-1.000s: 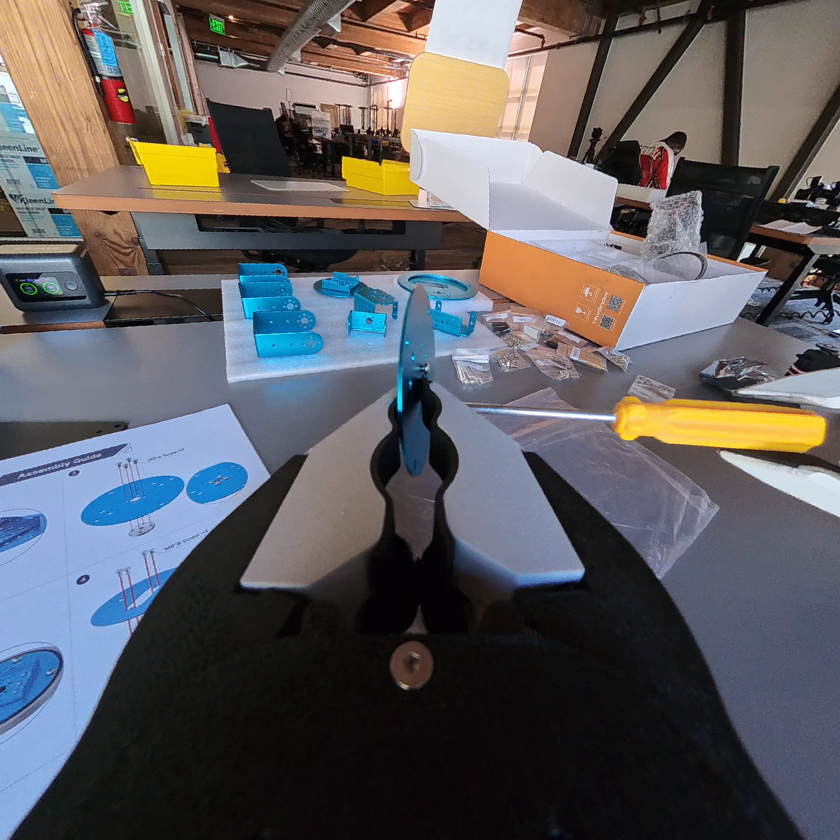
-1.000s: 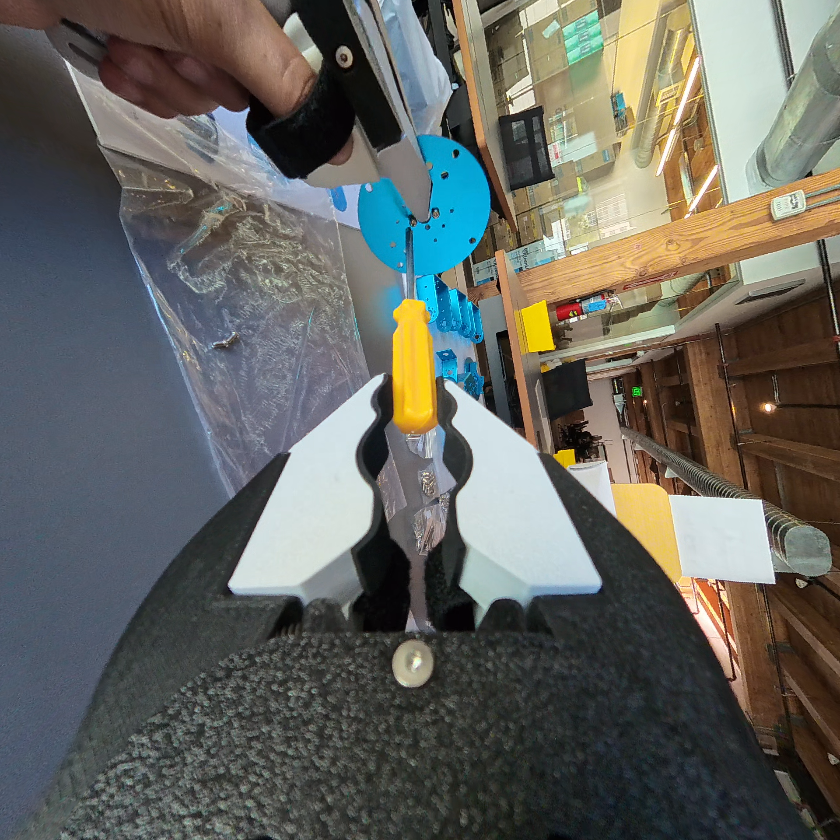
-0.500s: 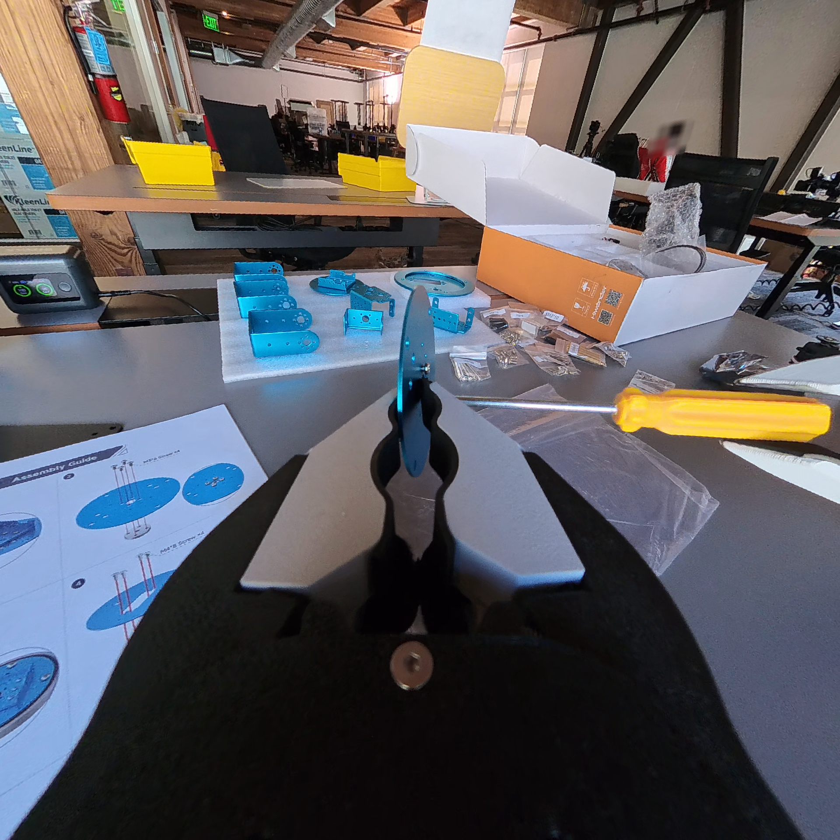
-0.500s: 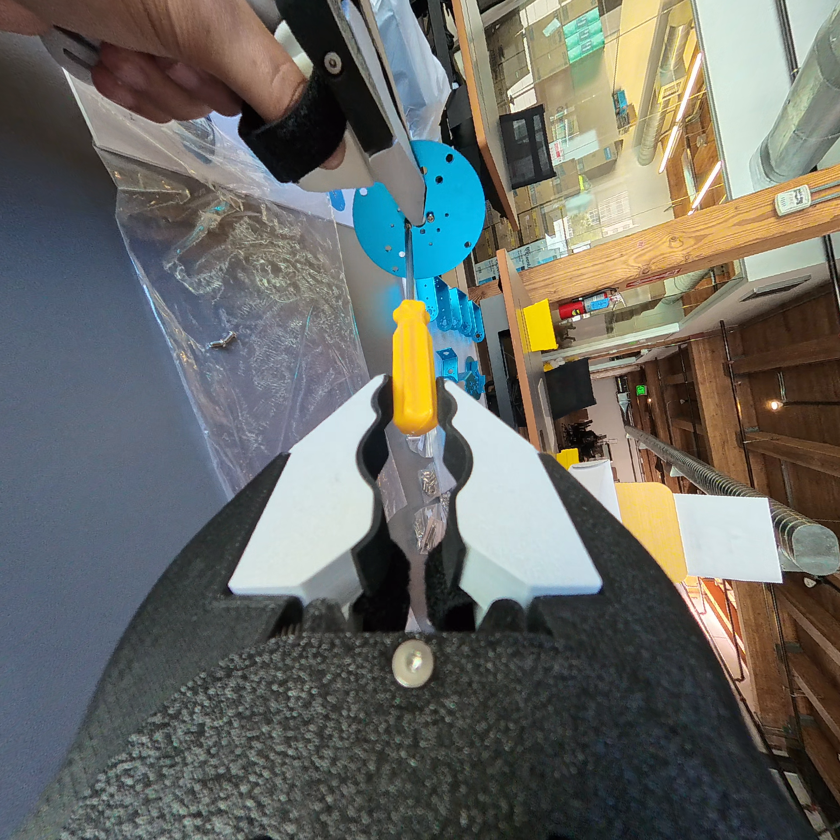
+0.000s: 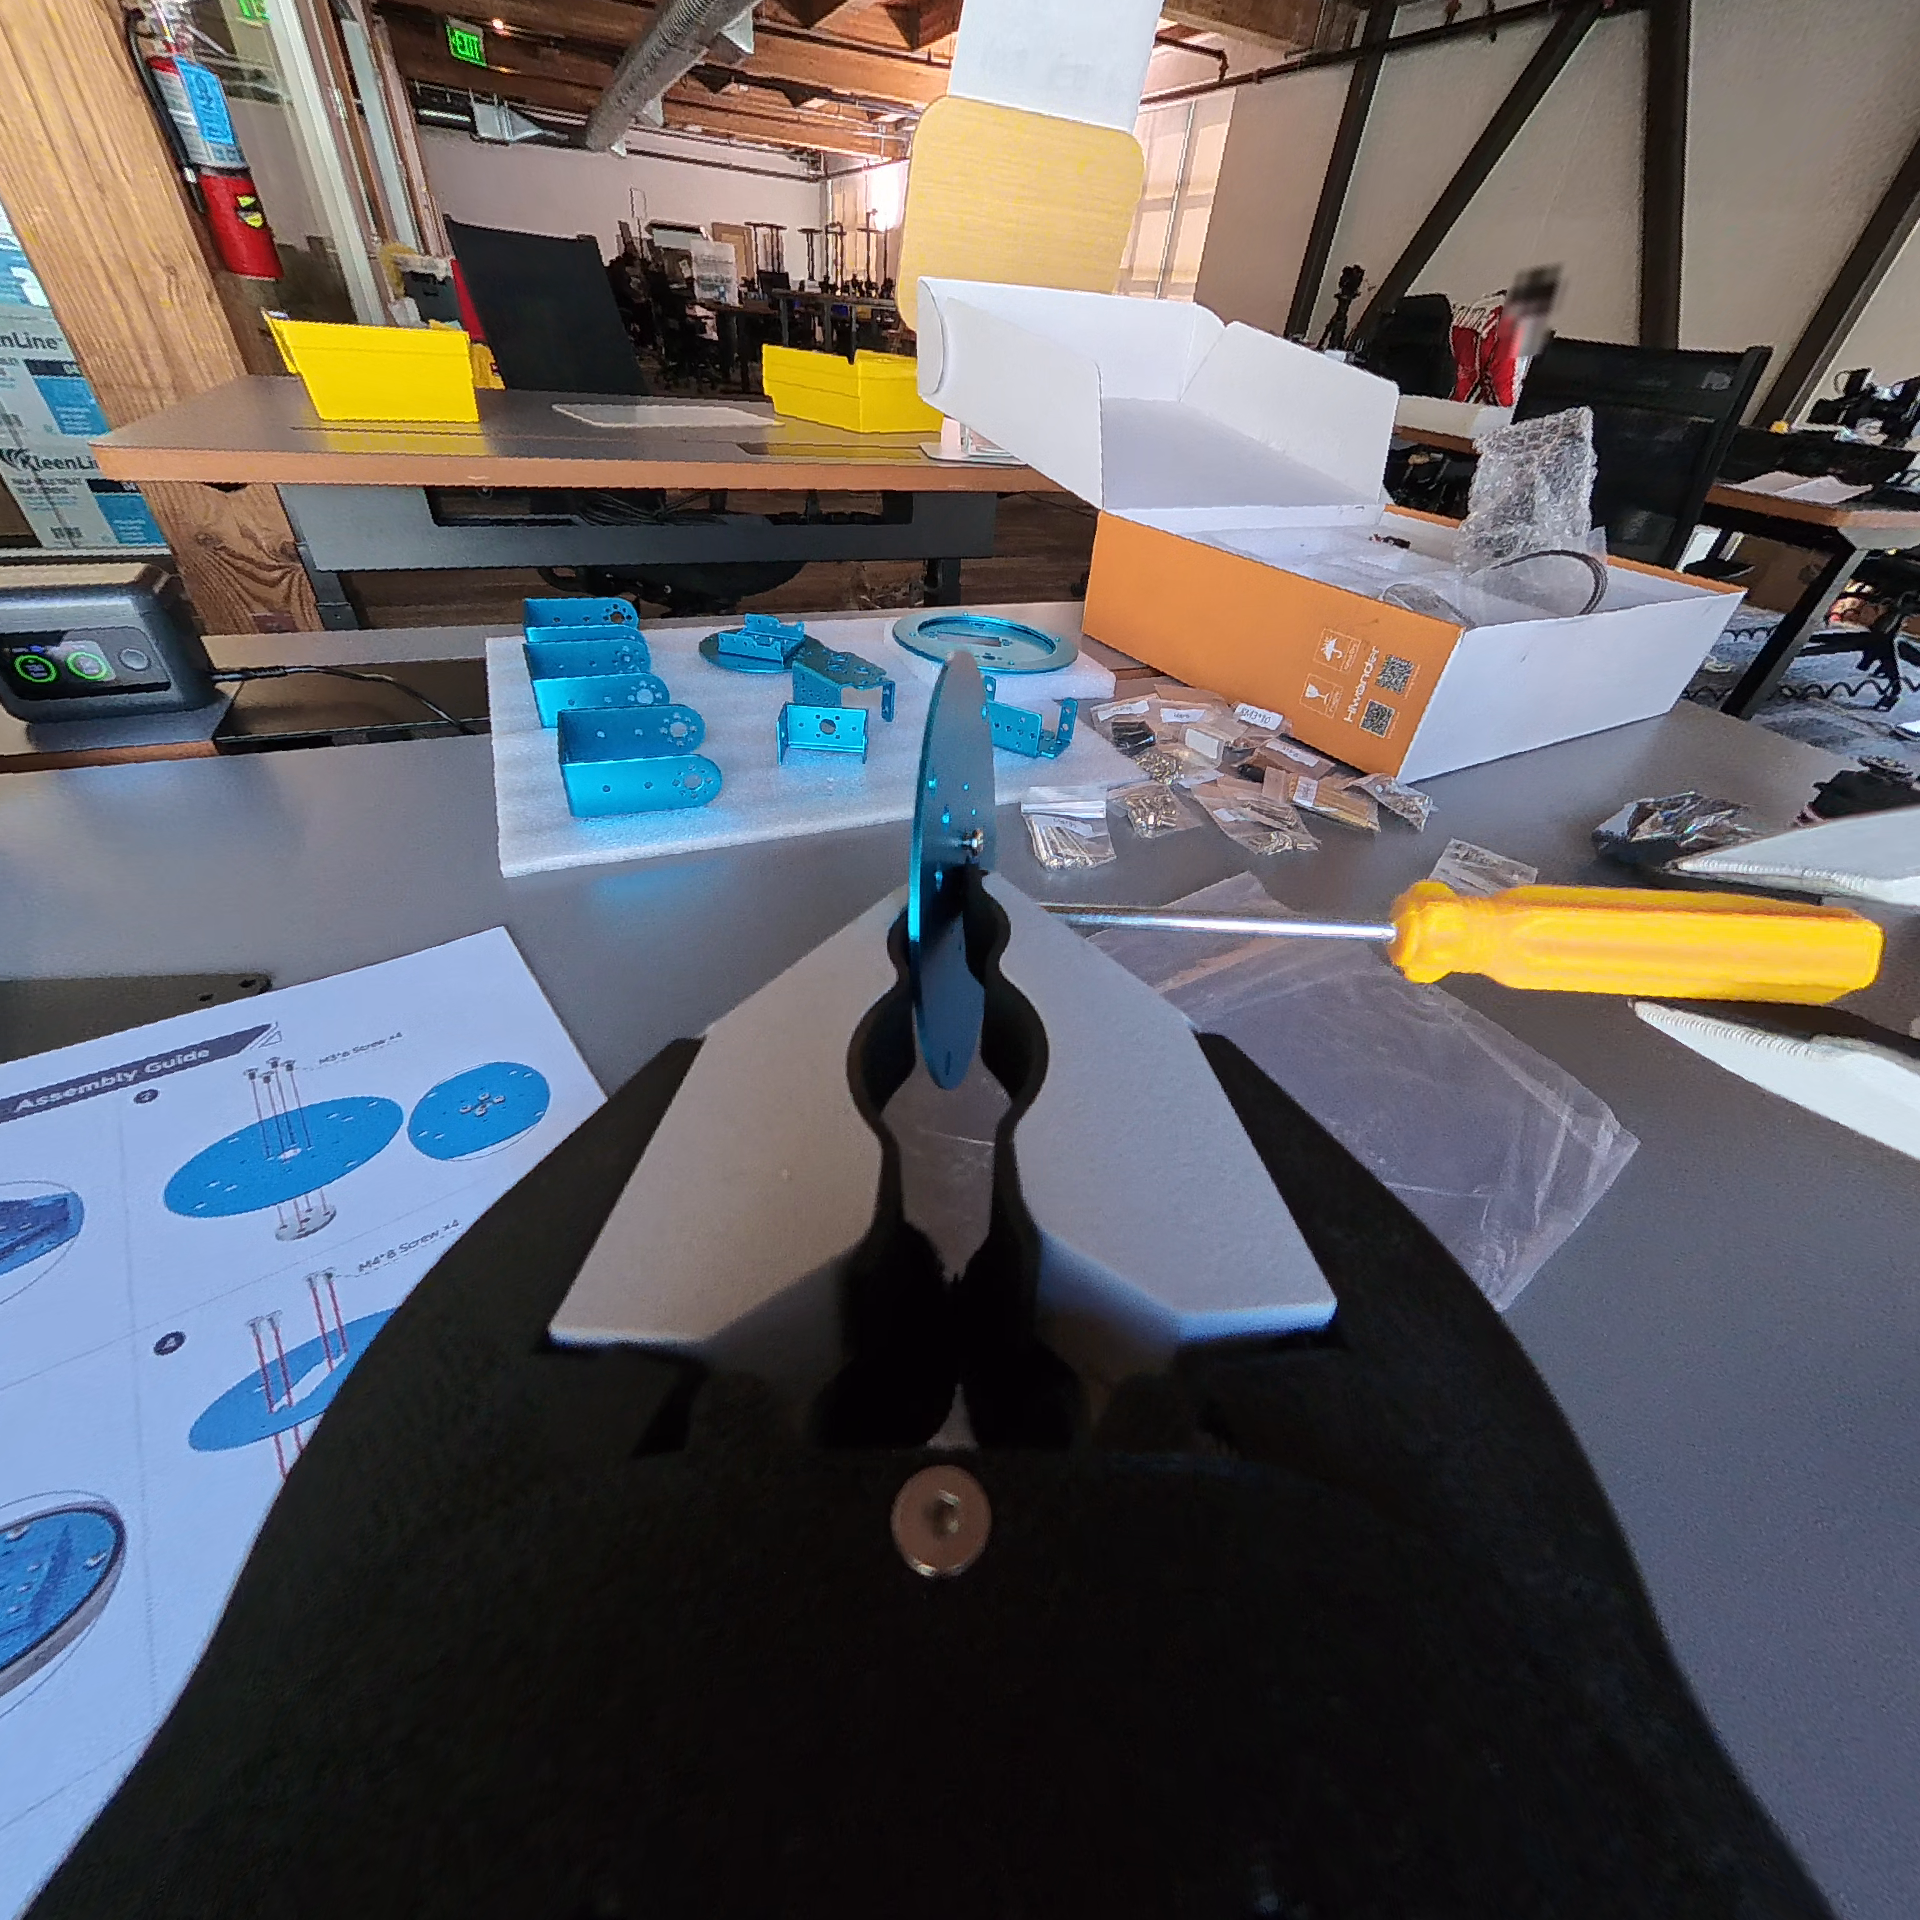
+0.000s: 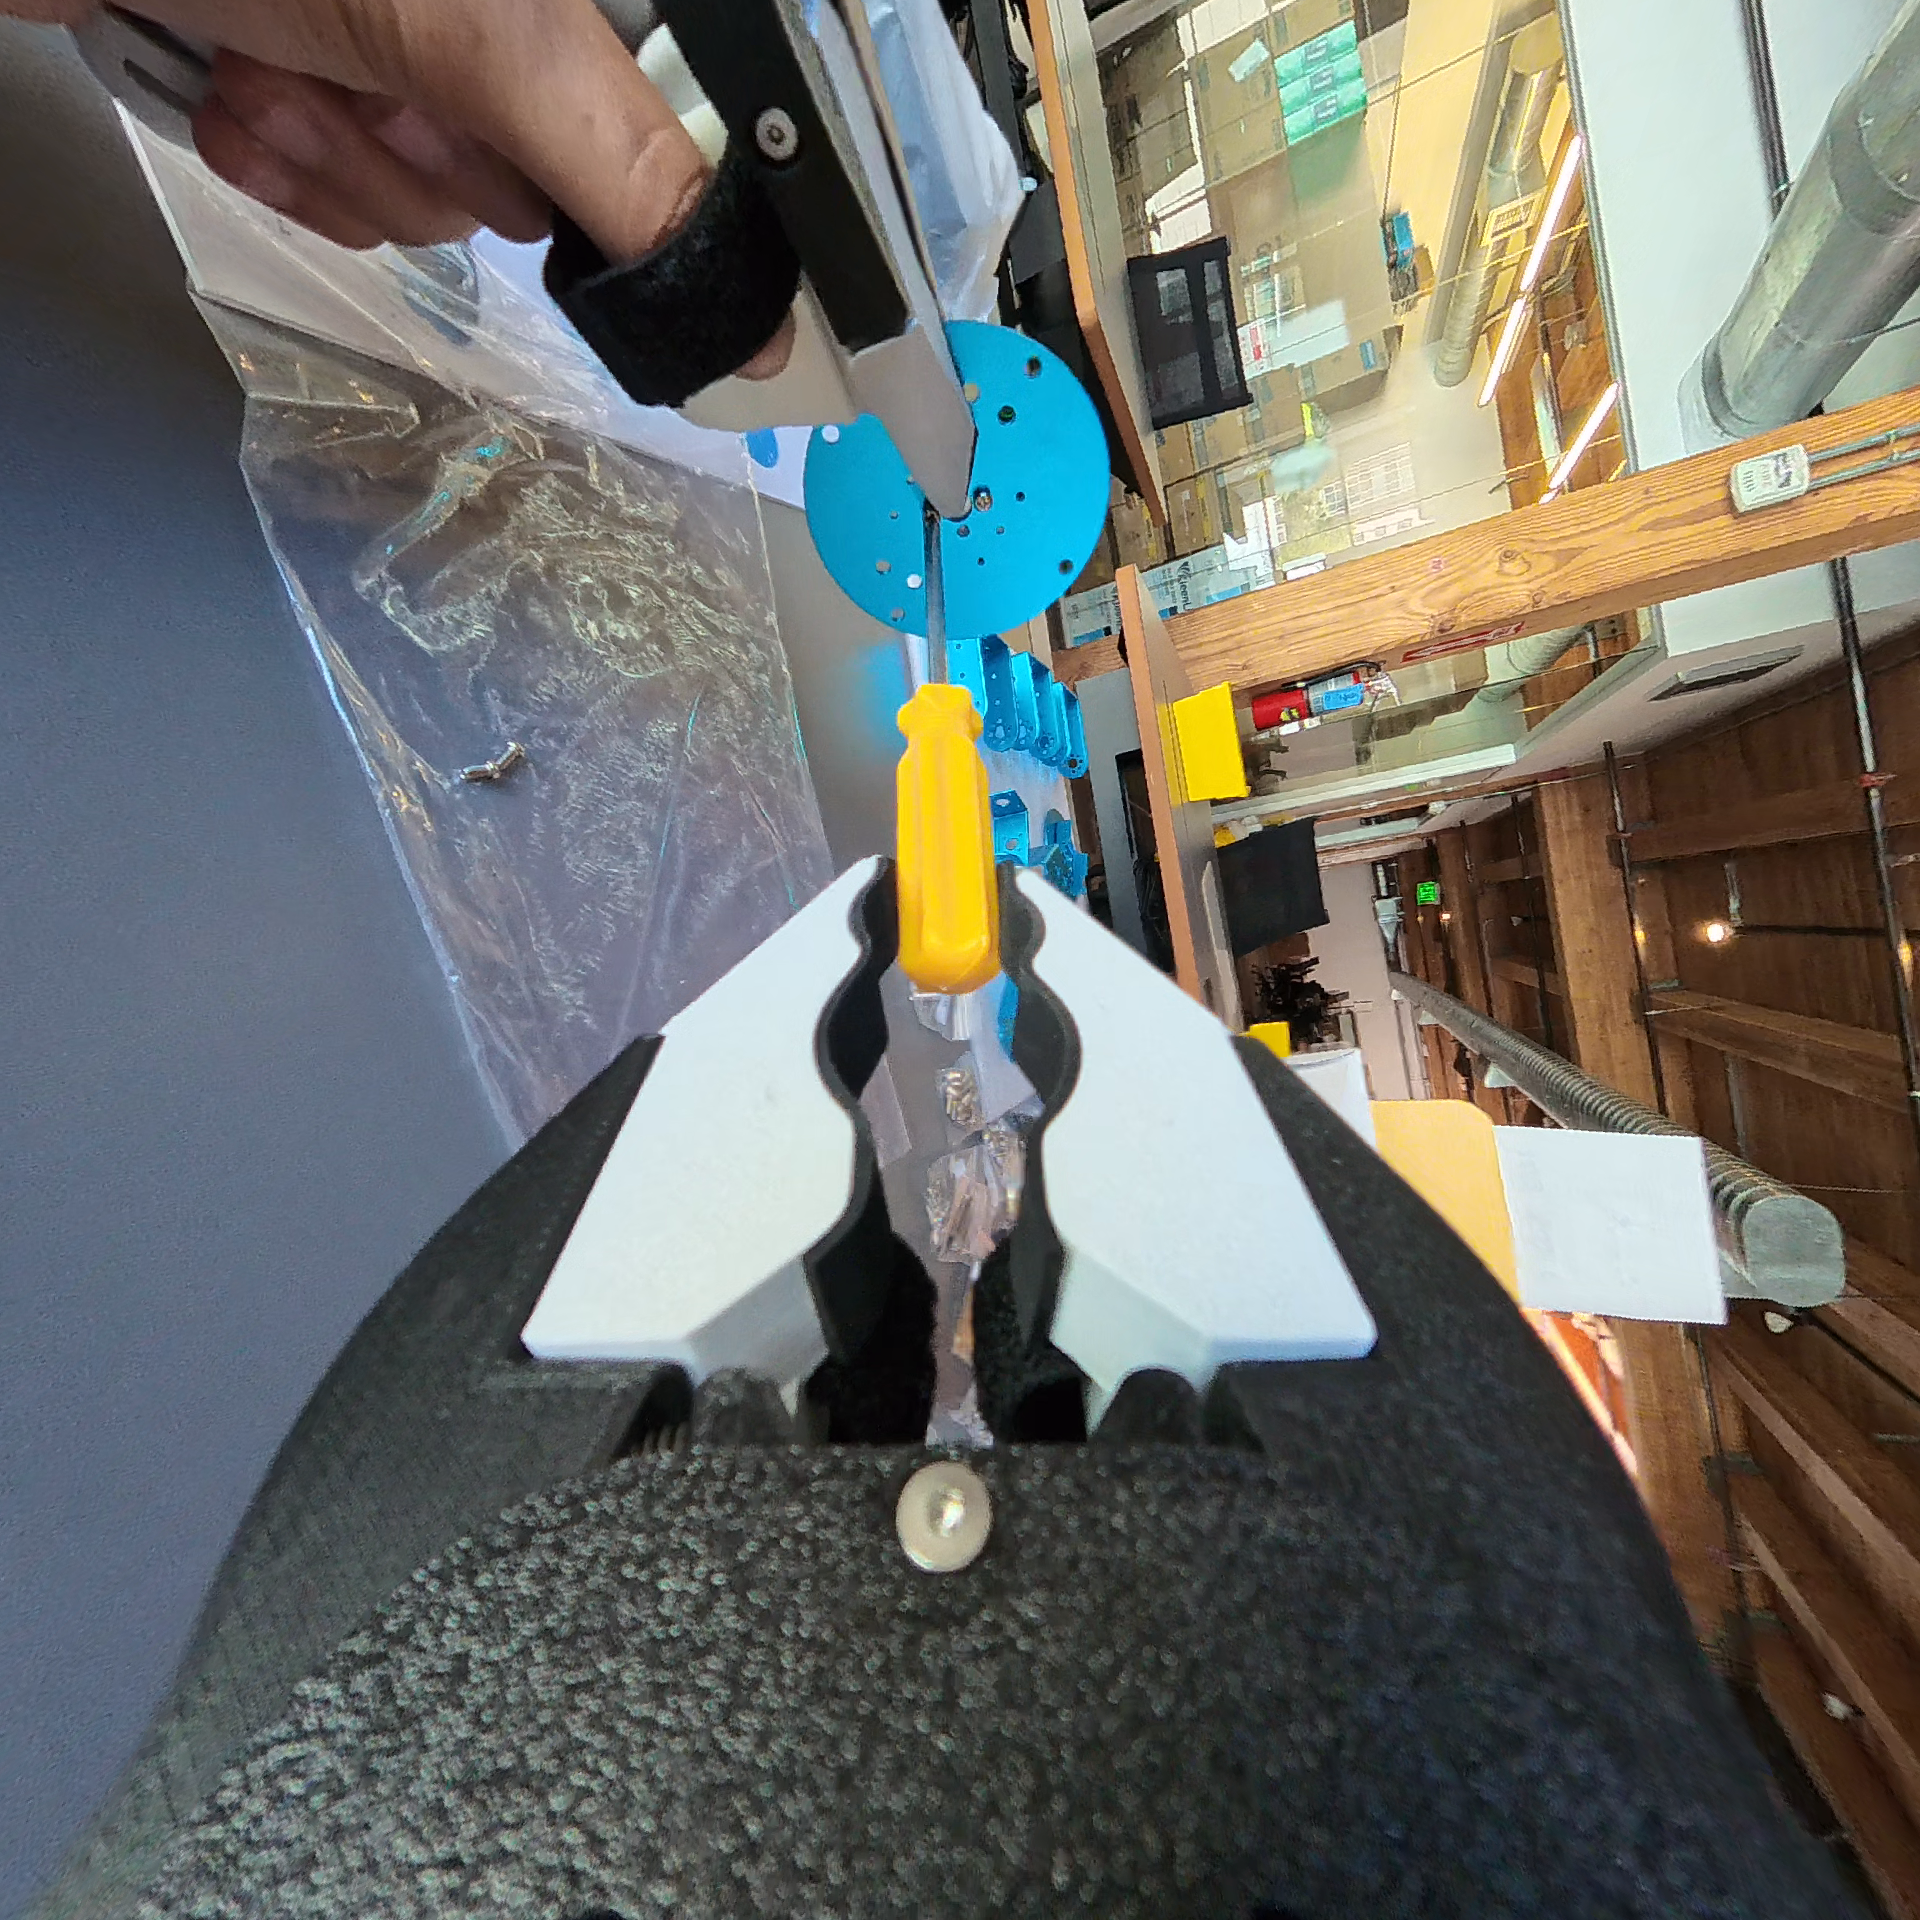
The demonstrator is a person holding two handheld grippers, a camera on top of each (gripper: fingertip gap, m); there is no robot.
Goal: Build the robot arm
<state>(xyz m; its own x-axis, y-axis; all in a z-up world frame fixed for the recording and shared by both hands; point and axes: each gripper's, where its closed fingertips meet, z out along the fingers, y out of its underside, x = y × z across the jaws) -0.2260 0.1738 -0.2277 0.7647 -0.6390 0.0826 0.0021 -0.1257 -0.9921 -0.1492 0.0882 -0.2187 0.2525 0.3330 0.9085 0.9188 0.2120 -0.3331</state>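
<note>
An assembly sheet lay at the left of the grey worktop, with blue brackets on a white foam pad behind. At centre the left claw was clamped on a blue disc held upright on edge. From the right, the right claw gripped a yellow-handled screwdriver, its tip meeting the disc's face near the middle, above a clear plastic bag.

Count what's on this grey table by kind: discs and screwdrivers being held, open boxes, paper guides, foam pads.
blue disc, in left claw: 1
screwdriver, in right claw: 1
open box: 1
paper guide: 1
foam pad: 1
Total: 5
</note>
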